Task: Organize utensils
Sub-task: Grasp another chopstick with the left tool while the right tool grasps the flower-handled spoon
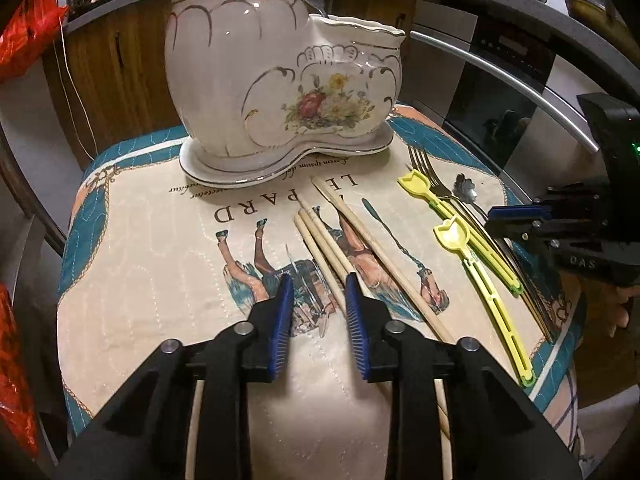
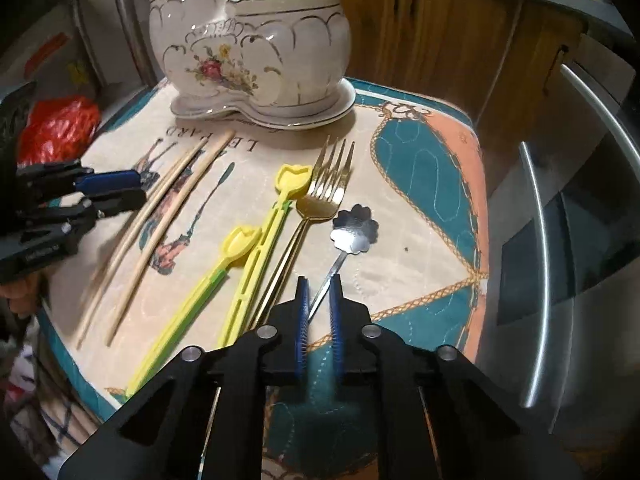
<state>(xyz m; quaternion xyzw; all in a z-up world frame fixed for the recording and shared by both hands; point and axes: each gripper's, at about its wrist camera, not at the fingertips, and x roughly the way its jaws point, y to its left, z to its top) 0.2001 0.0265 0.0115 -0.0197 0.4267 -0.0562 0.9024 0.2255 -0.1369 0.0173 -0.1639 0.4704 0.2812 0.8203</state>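
Nearest the camera, the left tool [image 1: 316,300] is seen with its blue-padded fingers spread apart and nothing between them, hovering low over a printed quilted mat [image 1: 160,280] on the desk. Just ahead, slightly right of its gap, wooden chopsticks [image 1: 320,240] lie with their long axes running away toward a white floral ceramic holder [image 1: 248,72] at the far edge, where one fork already stands. Further right, two yellow plastic utensils [image 1: 480,264], gold forks [image 2: 328,188] and a flower-shaped spoon [image 2: 355,225] are laid in roughly parallel lines. At the far right, the right tool [image 2: 319,296] is held with its fingers nearly pressed together around the spoon's thin handle; whether the handle is actually pinched cannot be told. The chopsticks are judged closest to the left tool, the spoon to the right.
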